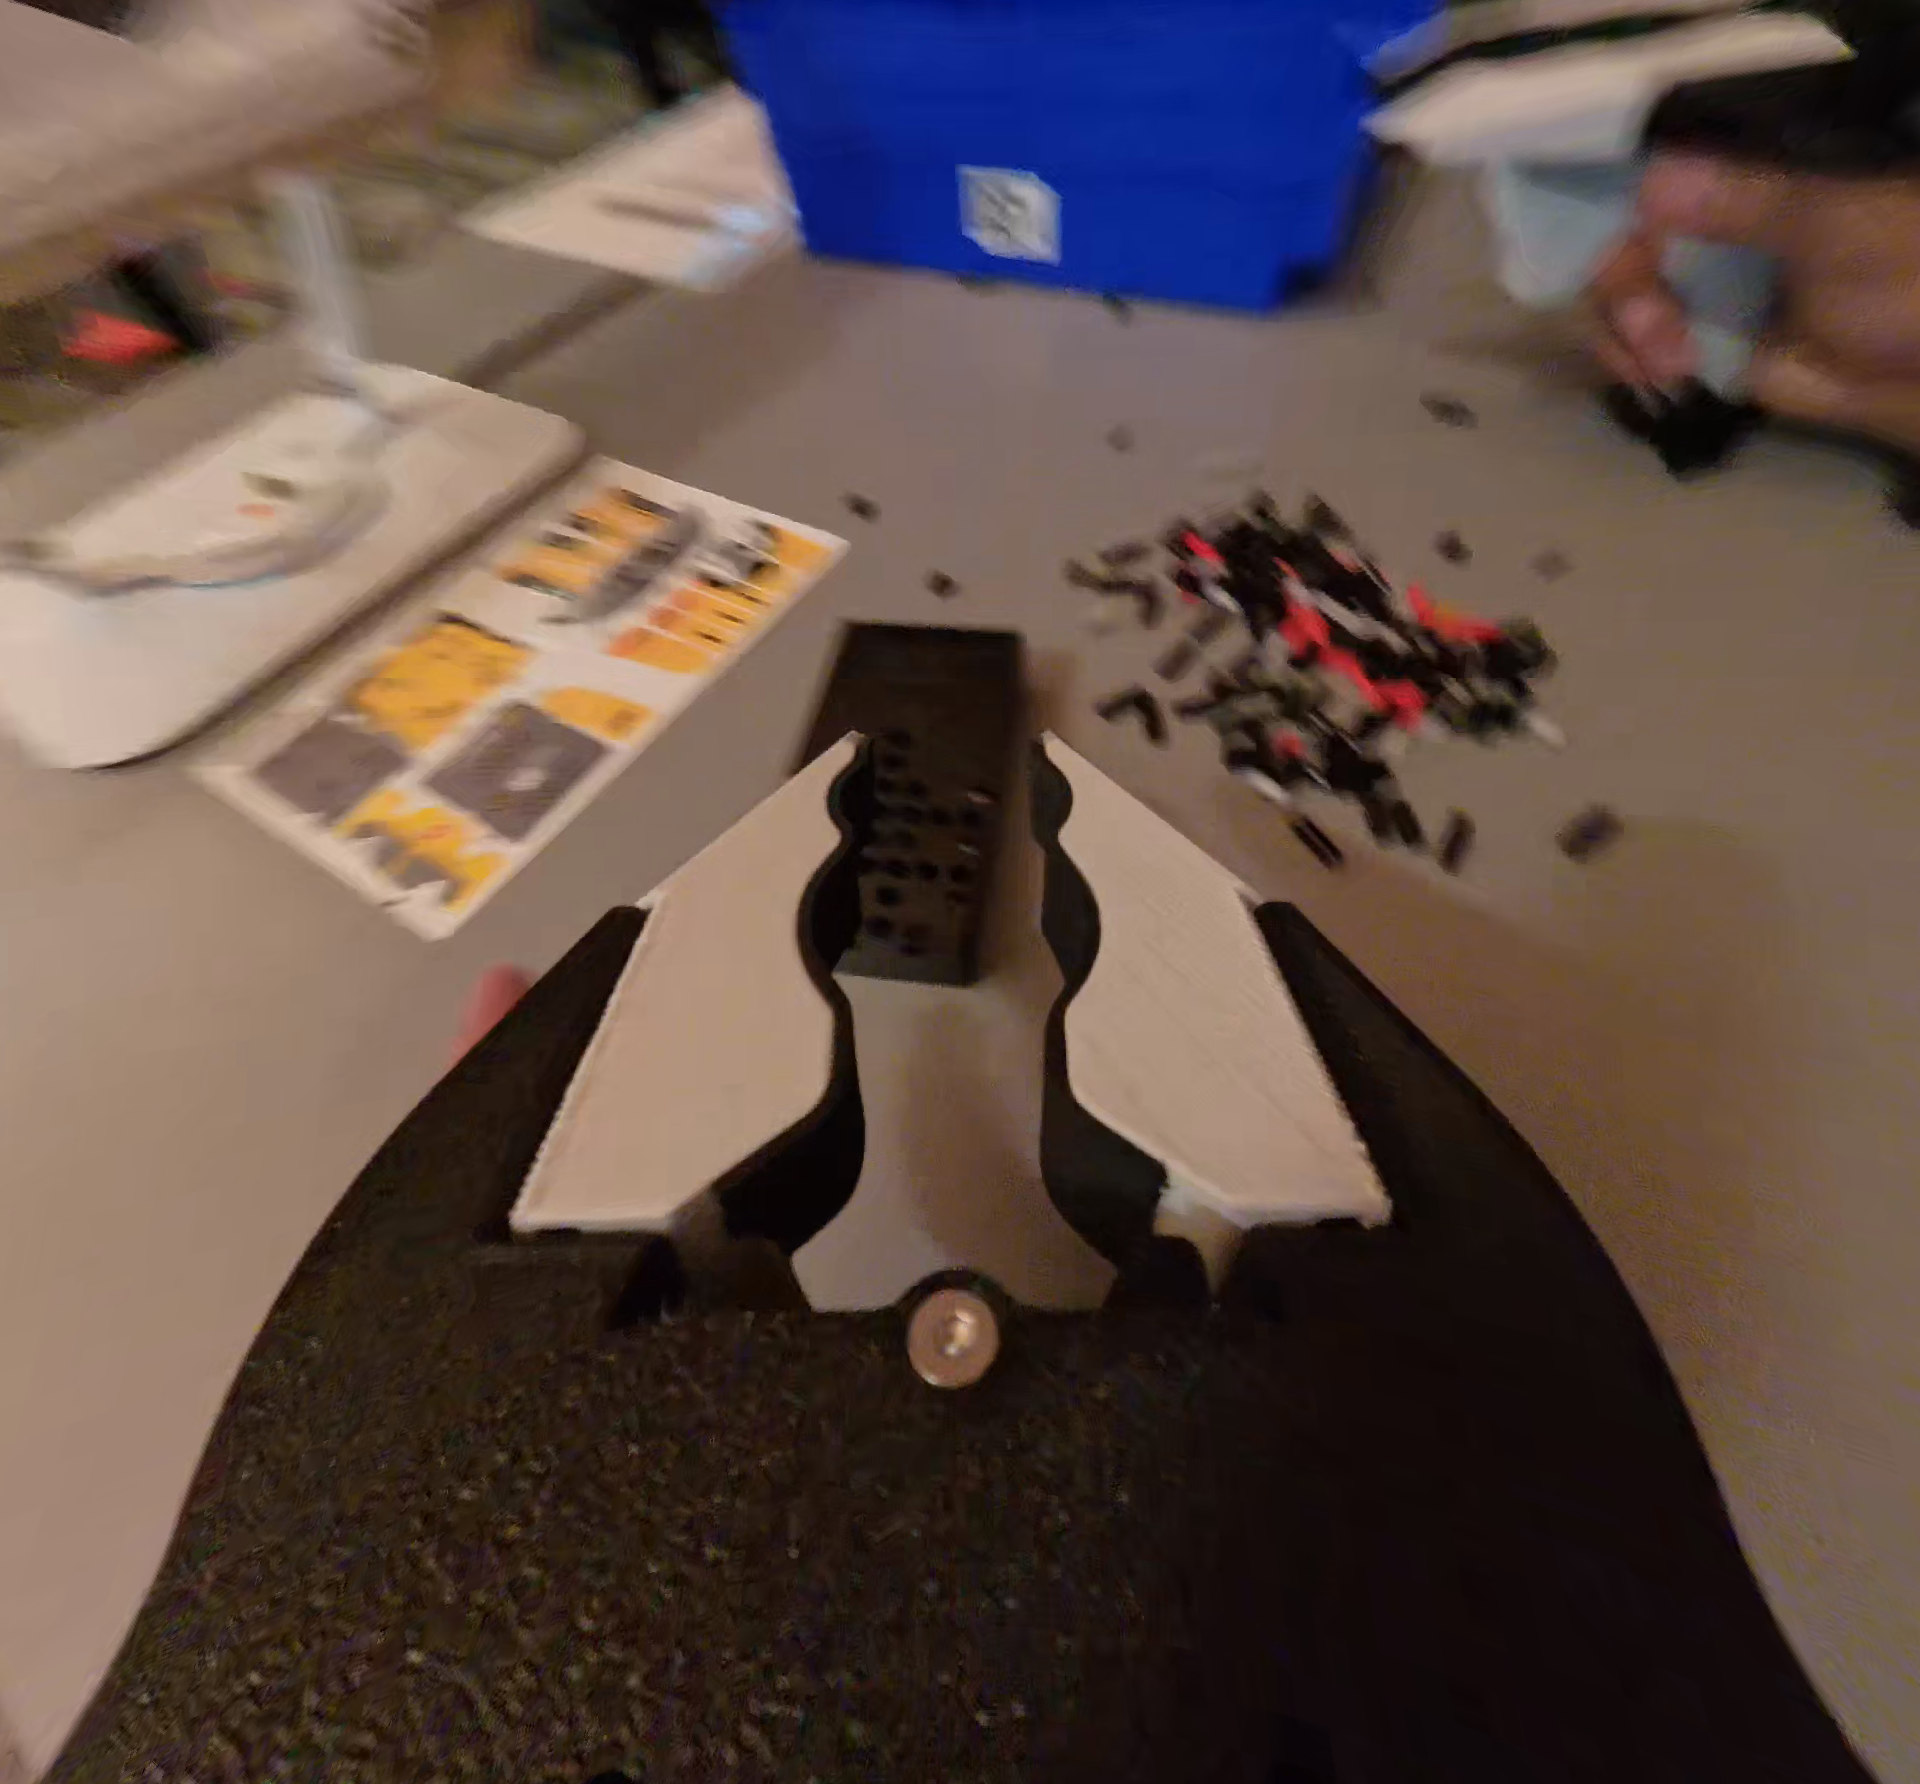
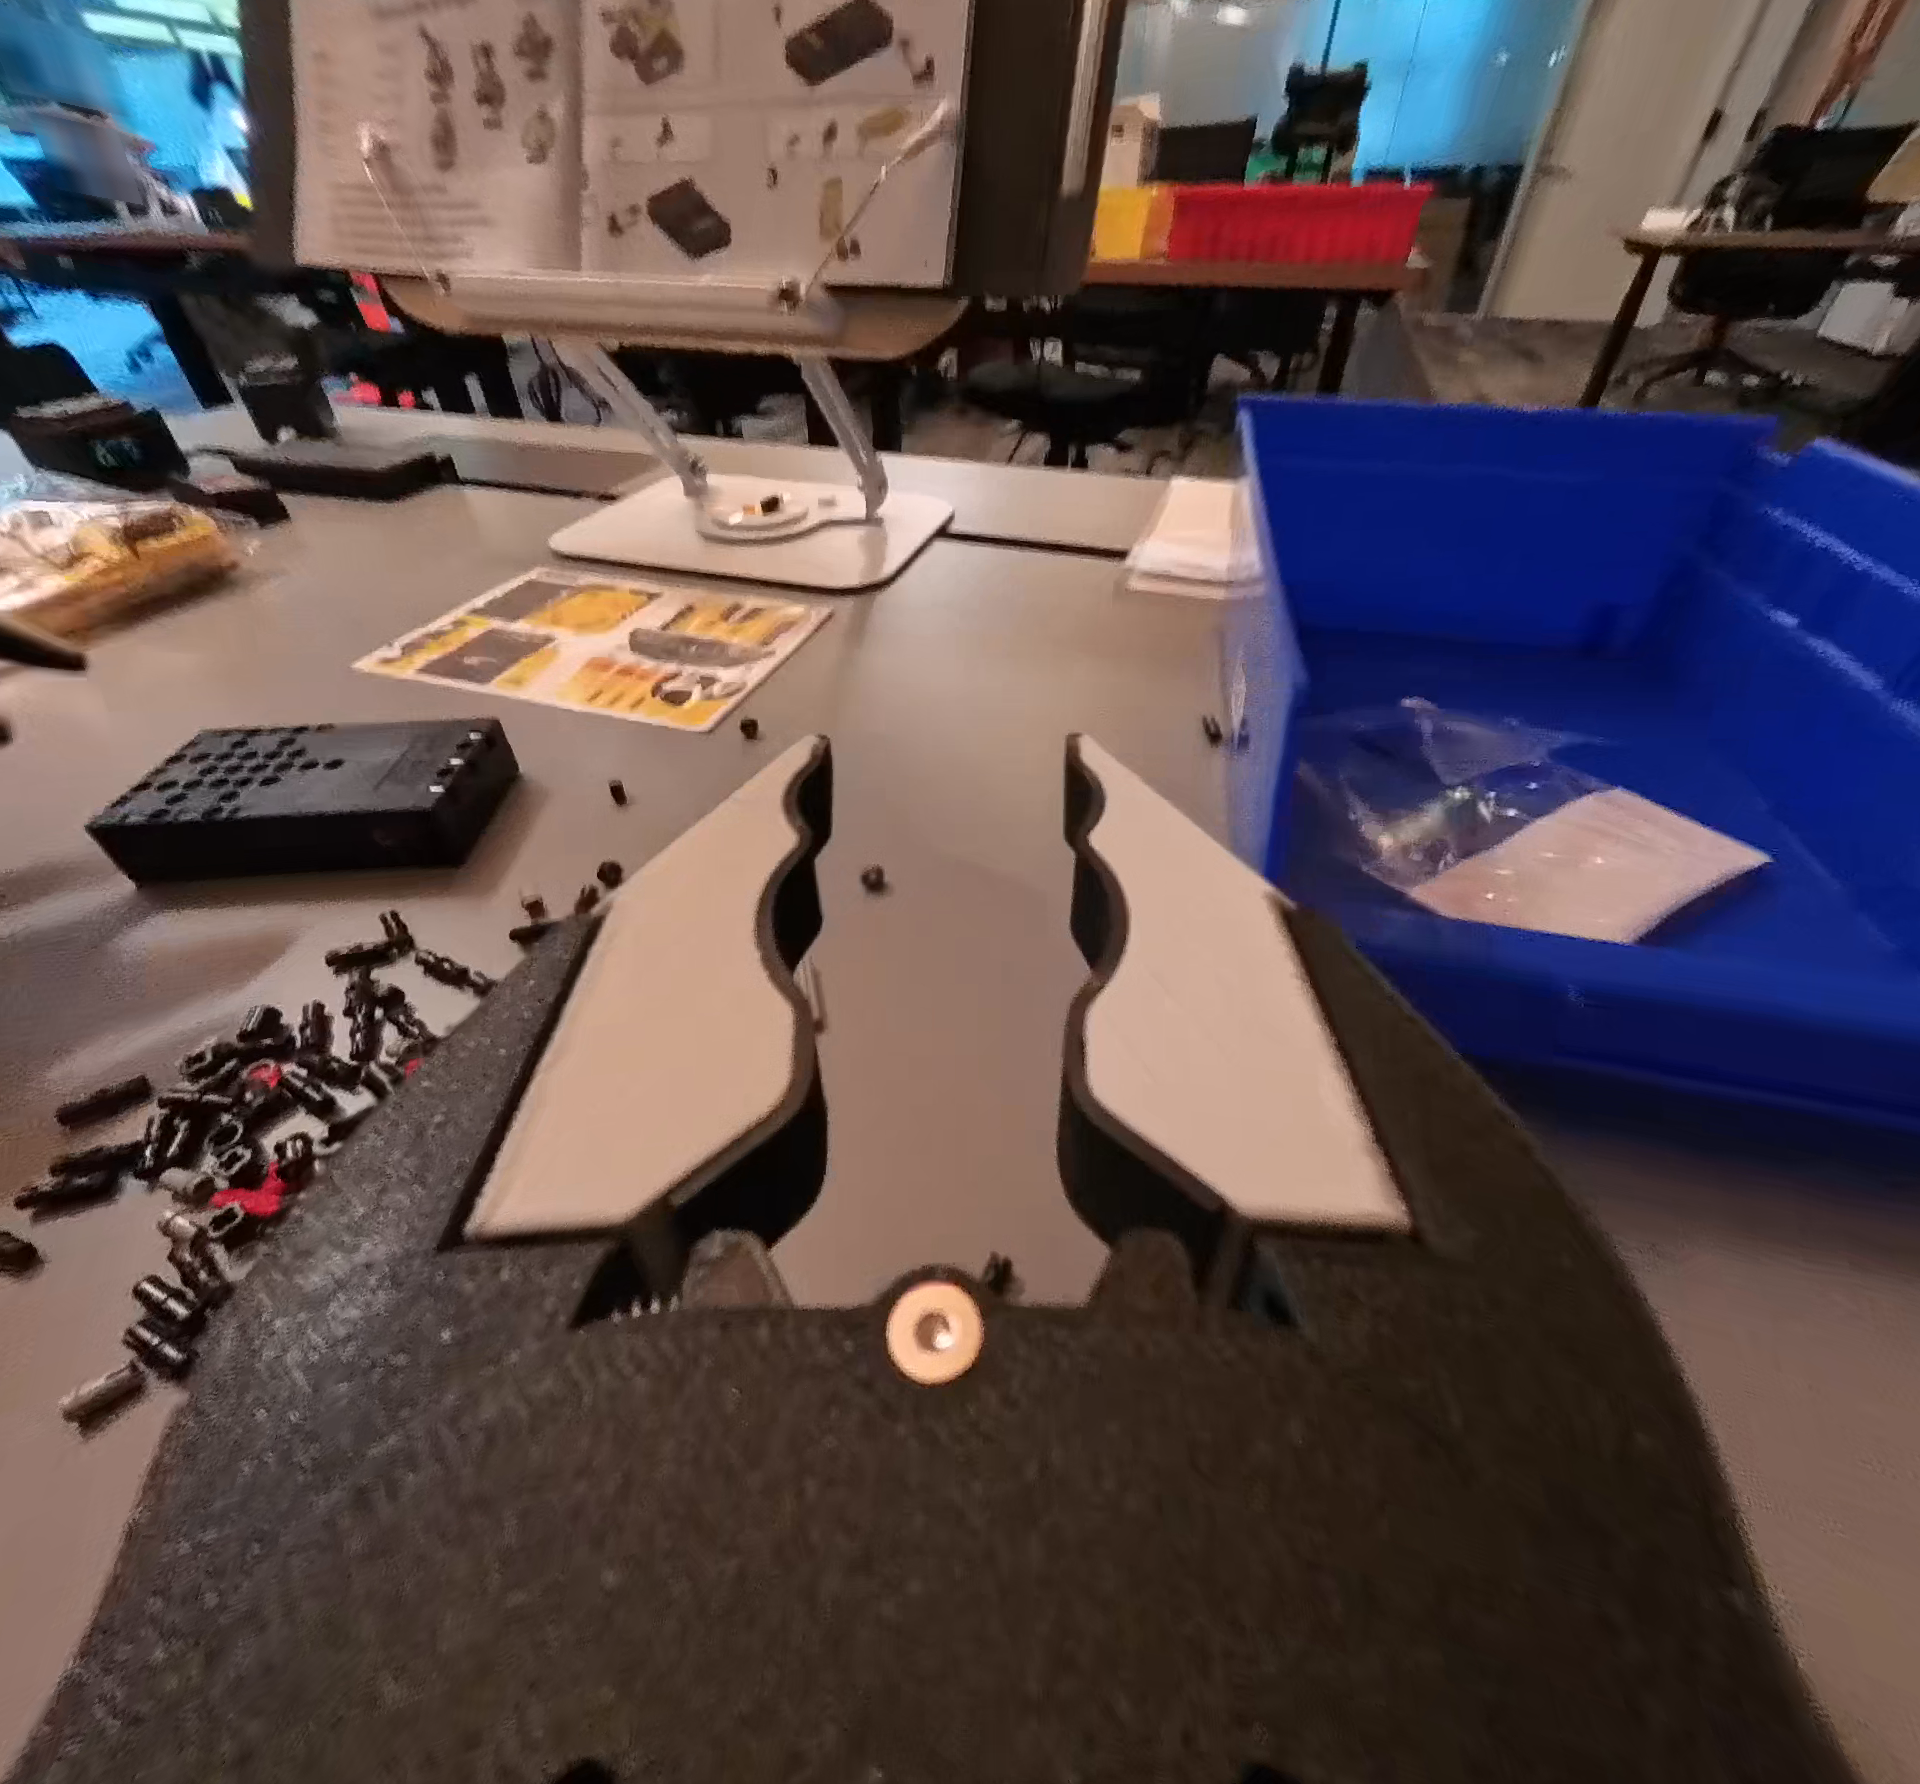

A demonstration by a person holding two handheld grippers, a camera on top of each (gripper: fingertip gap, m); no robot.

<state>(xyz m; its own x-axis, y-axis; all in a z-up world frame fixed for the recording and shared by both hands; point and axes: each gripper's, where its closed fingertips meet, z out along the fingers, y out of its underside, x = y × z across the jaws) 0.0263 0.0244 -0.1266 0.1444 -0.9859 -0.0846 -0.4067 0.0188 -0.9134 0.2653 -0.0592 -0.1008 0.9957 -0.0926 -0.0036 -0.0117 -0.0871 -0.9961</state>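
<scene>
Black block (image 1: 914,799) between spread left tool (image 1: 948,742) fingers.

Left tongs (image 1: 948,742) parted around black perforated block (image 1: 914,695), small-parts pile (image 1: 1340,664) right

Black hole-dotted block (image 1: 914,804), black and red scattered small pieces (image 1: 1340,664), yellow, orange and grey sticker sheet (image 1: 530,685), blue bin (image 2: 1558,695), grey table (image 2: 987,695), white-and-black gripper fingers (image 1: 727,986)

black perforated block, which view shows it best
The right wrist view: the black perforated block lies whole and sharp on the table, apart from the open right claw. The left wrist view is blurred, and there the block sits between the open left claw's fingers, partly hidden.
</scene>
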